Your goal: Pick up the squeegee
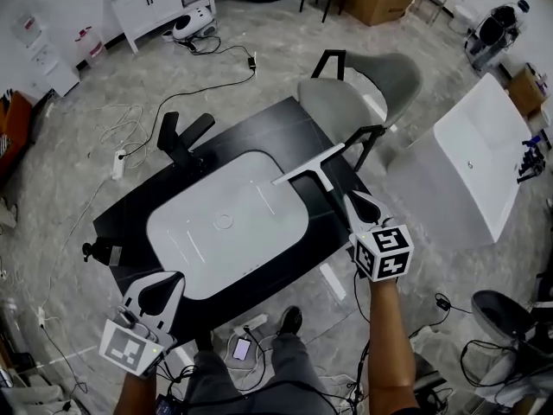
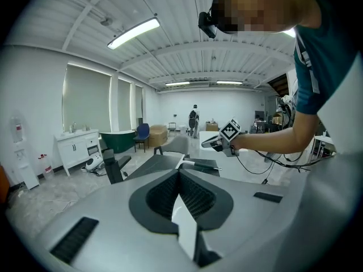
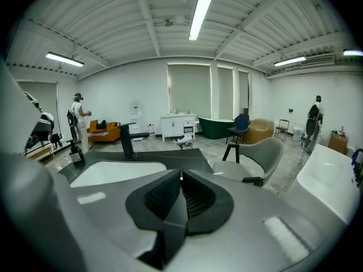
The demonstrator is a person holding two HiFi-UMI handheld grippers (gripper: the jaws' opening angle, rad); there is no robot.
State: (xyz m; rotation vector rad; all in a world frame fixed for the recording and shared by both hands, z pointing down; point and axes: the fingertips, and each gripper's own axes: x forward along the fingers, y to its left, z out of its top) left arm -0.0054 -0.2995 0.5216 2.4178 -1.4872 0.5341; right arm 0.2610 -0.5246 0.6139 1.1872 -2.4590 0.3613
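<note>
The squeegee [image 1: 313,166] lies on the black counter [image 1: 275,121] at the right rim of the white basin [image 1: 203,258]; its pale blade points away from me and its dark handle runs back toward my right gripper [image 1: 357,200]. That gripper hovers just behind the handle's end, its jaws together with nothing between them. In the right gripper view the gripper [image 3: 181,175] faces the basin [image 3: 108,171] and the squeegee is hidden. My left gripper [image 1: 163,287] hangs at the counter's near left corner, shut and empty. In the left gripper view the gripper [image 2: 180,171] looks toward the squeegee [image 2: 195,164].
A black faucet [image 1: 179,142] stands at the counter's far left. Behind the counter is a grey chair [image 1: 363,93], and a white bathtub [image 1: 479,154] stands to the right. Cables [image 1: 130,128] trail over the floor. My shoe [image 1: 289,321] and a phone [image 1: 242,348] are below the counter's near edge.
</note>
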